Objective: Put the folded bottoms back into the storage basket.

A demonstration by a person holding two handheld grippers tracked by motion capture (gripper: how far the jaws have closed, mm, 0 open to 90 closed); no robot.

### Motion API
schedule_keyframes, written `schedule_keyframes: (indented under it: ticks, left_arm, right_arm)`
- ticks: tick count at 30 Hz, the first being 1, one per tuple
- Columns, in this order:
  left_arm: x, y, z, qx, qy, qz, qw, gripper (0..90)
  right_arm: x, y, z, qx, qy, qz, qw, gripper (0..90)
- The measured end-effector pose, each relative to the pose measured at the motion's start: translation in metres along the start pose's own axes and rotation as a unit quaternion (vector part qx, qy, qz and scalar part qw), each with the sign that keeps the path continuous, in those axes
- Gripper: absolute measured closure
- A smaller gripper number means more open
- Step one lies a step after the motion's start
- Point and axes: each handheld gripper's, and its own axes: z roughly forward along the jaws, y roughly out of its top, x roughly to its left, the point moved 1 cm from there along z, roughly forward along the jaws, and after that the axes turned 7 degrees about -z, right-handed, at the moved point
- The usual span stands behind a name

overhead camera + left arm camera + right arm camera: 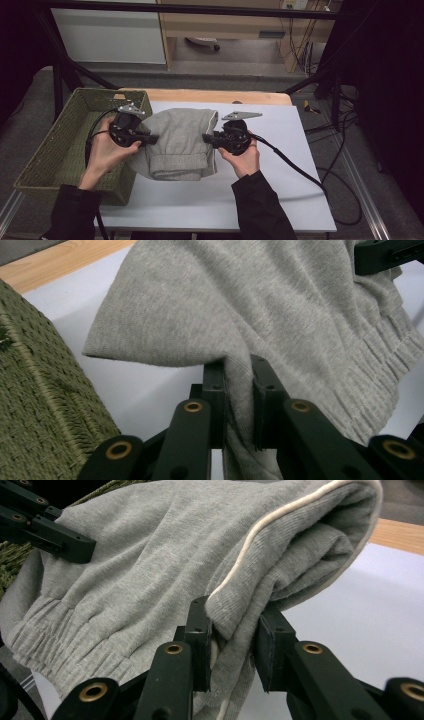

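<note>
a: where's the garment (180, 142) rn?

b: grey, folded, lifted over the left half of the table (280, 165), just beside the basket (60, 150). its far edge sits near the table's far edge, ribbed cuff end droops toward the near edge.

a: left gripper (152, 139)?

b: jaws clamped on the garment's left side. left gripper view shows a fold of cloth pinched tight btwn the pads, w/ the basket wall just left of it.

a: right gripper (206, 138)?

b: same deal, closed on the garment's right side. right gripper view shows a thick folded bundle w/ a pale piped seam wedged btwn the jaws, so they stand a bit apart around it.

a: hands?

b: left hand (106, 152) over the basket's right rim, right hand (243, 157) over the table's middle. grippers point at each other, garment slung btwn them.

a: basket?

b: green woven, at the table's left edge, partly off it.
</note>
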Motion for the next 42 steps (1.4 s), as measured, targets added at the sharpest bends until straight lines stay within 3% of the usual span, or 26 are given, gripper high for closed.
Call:
schedule_keyframes:
  ticks: [16, 42]
  left_arm:
    - [0.009, 0.003, -0.016, -0.002, 0.006, -0.003, 1.0, 80.1]
    - [0.034, -0.004, -0.046, -0.012, 0.018, -0.008, 0.9997, 80.0]
  right_arm:
    - [0.011, 0.015, 0.004, -0.008, 0.003, -0.009, 0.9999, 71.7]
    - [0.036, 0.038, 0.023, -0.019, 0.015, -0.021, 0.9995, 71.7]
